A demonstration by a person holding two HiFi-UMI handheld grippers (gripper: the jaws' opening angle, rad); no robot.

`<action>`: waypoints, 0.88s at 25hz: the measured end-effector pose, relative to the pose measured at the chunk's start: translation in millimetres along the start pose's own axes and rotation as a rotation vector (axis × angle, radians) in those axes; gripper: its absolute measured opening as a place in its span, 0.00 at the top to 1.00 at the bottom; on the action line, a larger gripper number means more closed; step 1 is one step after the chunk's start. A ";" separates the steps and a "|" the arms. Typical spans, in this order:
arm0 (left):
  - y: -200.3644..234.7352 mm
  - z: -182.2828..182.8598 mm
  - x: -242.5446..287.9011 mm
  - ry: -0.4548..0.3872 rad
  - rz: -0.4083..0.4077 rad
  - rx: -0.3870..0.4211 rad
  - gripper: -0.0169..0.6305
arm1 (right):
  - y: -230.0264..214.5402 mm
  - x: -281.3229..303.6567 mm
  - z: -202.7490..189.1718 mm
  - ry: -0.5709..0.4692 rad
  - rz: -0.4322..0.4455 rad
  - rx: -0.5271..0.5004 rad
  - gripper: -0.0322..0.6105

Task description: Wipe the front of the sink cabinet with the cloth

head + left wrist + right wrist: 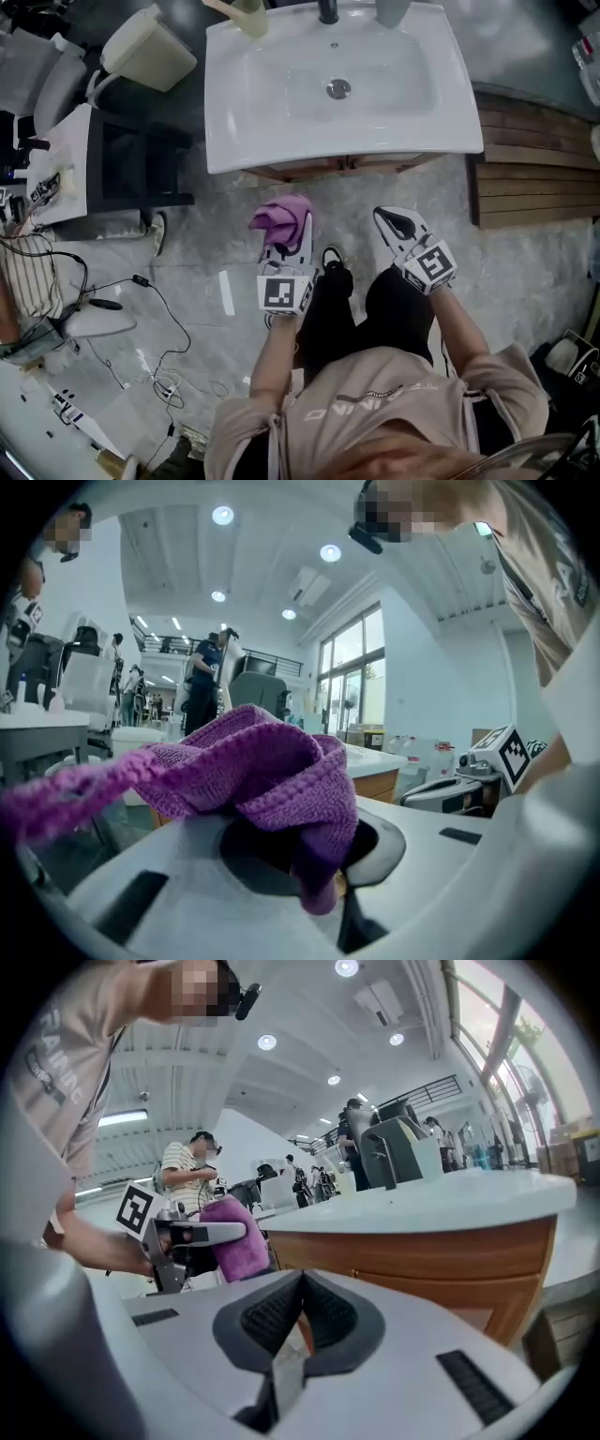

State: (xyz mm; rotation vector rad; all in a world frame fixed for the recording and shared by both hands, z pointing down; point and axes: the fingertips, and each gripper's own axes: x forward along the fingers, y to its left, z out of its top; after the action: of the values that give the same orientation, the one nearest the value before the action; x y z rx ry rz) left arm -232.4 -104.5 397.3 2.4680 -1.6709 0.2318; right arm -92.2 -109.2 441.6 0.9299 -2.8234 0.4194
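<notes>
Purple cloth (281,217) sits bunched and clamped in your left claw (286,242), near but not touching the wooden sink cabinet front (422,1260); your right claw (391,220) is closed on nothing; wiping judged not yet begun, so next press cloth flat to wood and sweep across.

On my head camera, my left tool (284,242) holds the bunched purple cloth (281,215) at its tip over the marble floor (216,216). It sits near the wooden sink cabinet (347,166) under the white sink (272,103). My right tool (392,221) hangs near it, angled toward the same cabinet front.
</notes>
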 end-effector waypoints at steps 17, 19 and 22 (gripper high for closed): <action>-2.6 230.8 -79.2 -0.054 -0.021 0.014 0.90 | 103.0 -48.3 270.4 -0.102 0.038 -0.060 0.93; 3.9 246.6 -82.5 -0.071 -0.028 -0.020 0.90 | 104.2 -49.9 295.2 -0.132 0.021 -0.050 0.93; 12.4 263.7 -89.6 -0.097 -0.019 -0.049 0.90 | 107.2 -55.6 324.2 -0.179 0.015 -0.004 0.93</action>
State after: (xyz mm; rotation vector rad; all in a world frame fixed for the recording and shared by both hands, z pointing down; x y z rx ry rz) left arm -265.5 -83.7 121.3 2.4945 -1.6676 0.0693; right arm -126.5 -94.3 97.7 0.9929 -2.9917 0.3491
